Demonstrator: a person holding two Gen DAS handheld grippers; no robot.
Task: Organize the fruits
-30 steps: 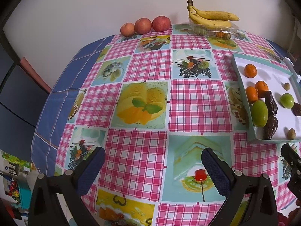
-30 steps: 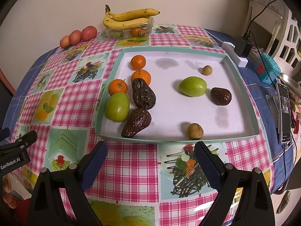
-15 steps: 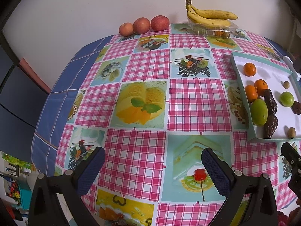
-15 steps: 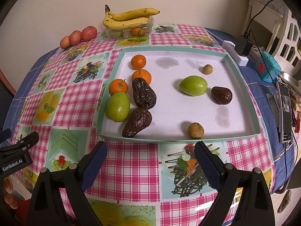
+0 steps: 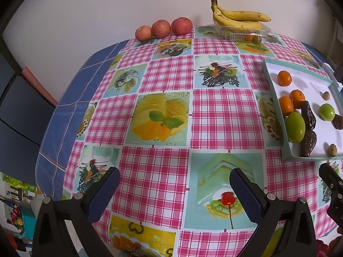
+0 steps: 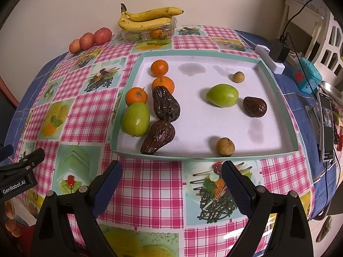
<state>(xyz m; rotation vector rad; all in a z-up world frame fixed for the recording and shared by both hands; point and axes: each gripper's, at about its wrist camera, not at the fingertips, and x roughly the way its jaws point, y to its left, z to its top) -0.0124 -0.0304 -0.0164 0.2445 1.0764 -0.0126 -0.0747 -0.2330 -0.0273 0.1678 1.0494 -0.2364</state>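
**Fruit Lying Part Grouped, Part Scattered in the Tray**

Hovering over the checked tablecloth (image 5: 225, 117), the left gripper (image 5: 174, 189) and the right gripper (image 6: 171, 184) are both held wide open, and nothing is gripped by either. The right one is pointed at the near rim of the tray (image 6: 276, 81).

Within the tray, three oranges (image 6: 163, 83), a green fruit (image 6: 136, 118) and two wrinkled dark fruits (image 6: 166, 103) are crowded along the left side. A second green fruit (image 6: 223, 95), a third dark fruit (image 6: 255, 106) and two small brown fruits (image 6: 225, 146) are spread well apart on the right.

Whether sorting is under way or nearly done cannot be settled. If like is to be set with like, the scattered right-hand pieces would need a gentle, centred grip.

At the wall, bananas (image 6: 148, 18) are rested on a clear box (image 6: 163, 32) holding more fruit, with three apples (image 6: 90, 39) lined up beside it.
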